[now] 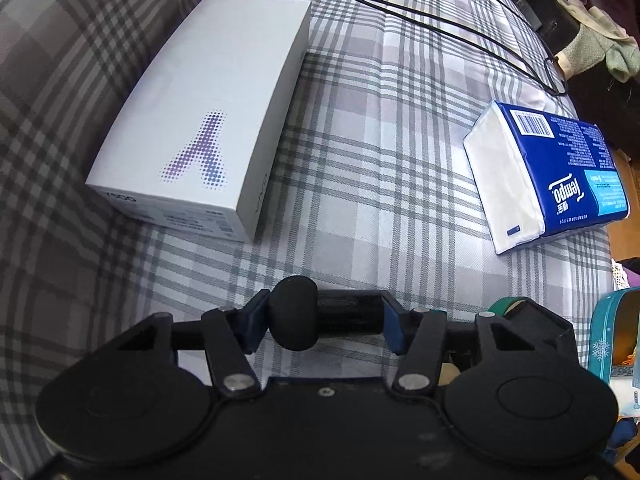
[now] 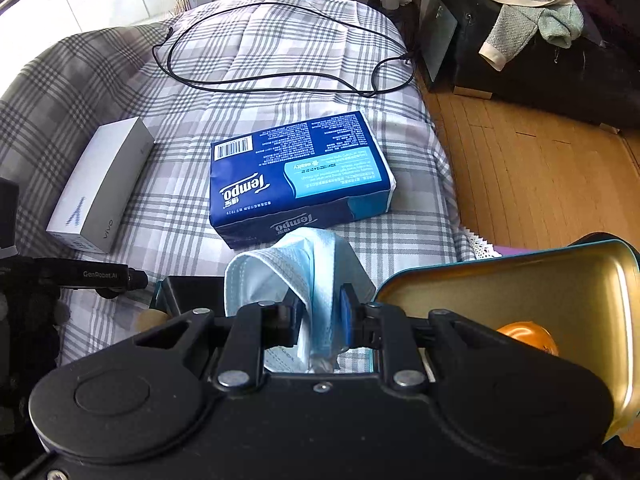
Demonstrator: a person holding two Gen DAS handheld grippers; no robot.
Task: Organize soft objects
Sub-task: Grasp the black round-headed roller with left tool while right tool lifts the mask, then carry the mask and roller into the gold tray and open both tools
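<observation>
The right gripper (image 2: 320,320) had its jaws pinched on a crumpled pale-blue pleated face mask (image 2: 296,276), lifted clear of the grey-and-white plaid bedspread (image 2: 280,60). At its three o'clock stood an open teal tin with a gold lining (image 2: 560,292), an orange object inside. At twelve o'clock, just beyond the mask, lay a blue Tempo tissue pack (image 2: 300,172); at ten o'clock a white rectangular phone box (image 2: 100,188); farther up, a looped black cable (image 2: 280,80).

The left gripper (image 1: 322,320) had its jaws closed on a black object with a rounded knob at one end (image 1: 294,316), low over the bed. No earlier frame is given, so nothing else is told of them. The box (image 1: 208,100) sat at eleven o'clock, the tissue pack (image 1: 552,172) at two o'clock.
</observation>
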